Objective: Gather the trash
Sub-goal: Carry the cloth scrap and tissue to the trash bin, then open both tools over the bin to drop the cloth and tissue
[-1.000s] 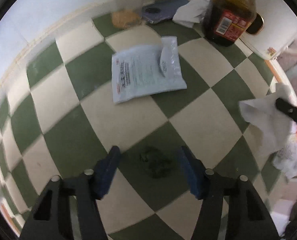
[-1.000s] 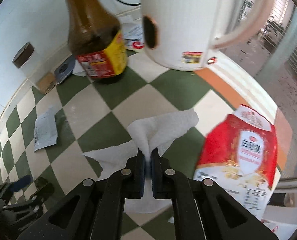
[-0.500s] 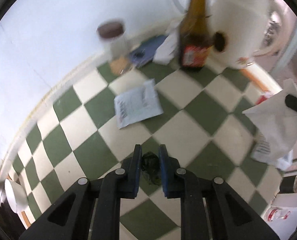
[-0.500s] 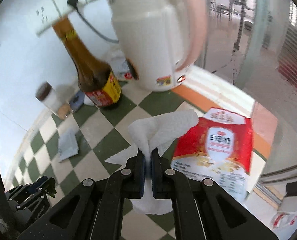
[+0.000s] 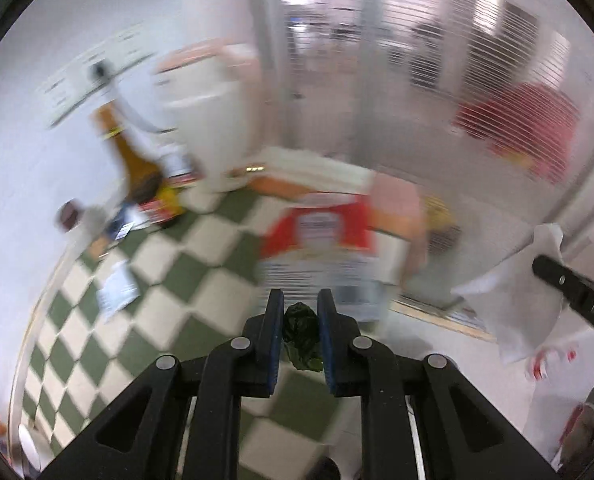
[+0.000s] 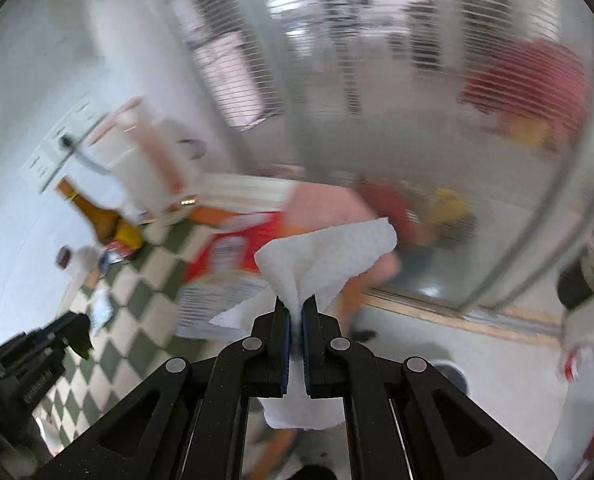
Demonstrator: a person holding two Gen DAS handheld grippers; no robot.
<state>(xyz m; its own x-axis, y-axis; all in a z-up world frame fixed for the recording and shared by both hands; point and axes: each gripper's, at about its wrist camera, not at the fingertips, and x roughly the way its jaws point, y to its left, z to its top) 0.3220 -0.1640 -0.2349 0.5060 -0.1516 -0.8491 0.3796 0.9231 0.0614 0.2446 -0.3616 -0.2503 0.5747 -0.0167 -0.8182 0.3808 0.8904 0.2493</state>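
My left gripper (image 5: pixel 300 312) is shut on a small dark green crumpled scrap (image 5: pixel 302 336) and holds it in the air past the checkered table's (image 5: pixel 169 292) right edge. My right gripper (image 6: pixel 295 312) is shut on a white paper towel (image 6: pixel 329 252), also held in the air. The towel (image 5: pixel 525 304) and right gripper (image 5: pixel 577 296) show at the right of the left wrist view. The left gripper (image 6: pixel 53 344) shows at the lower left of the right wrist view. Both views are blurred by motion.
On the table stand a brown sauce bottle (image 5: pixel 145 176), a white kettle (image 5: pixel 213 120), a red and white bag (image 5: pixel 321 232) and a white flat packet (image 5: pixel 117 292). A glass partition (image 5: pixel 417 100) rises behind. A white bag with red print (image 6: pixel 589 380) is at lower right.
Both grippers have lifted and swung right, away from the table. The left gripper closed on the dark green scrap and raised it. The right gripper kept its hold on the paper towel.
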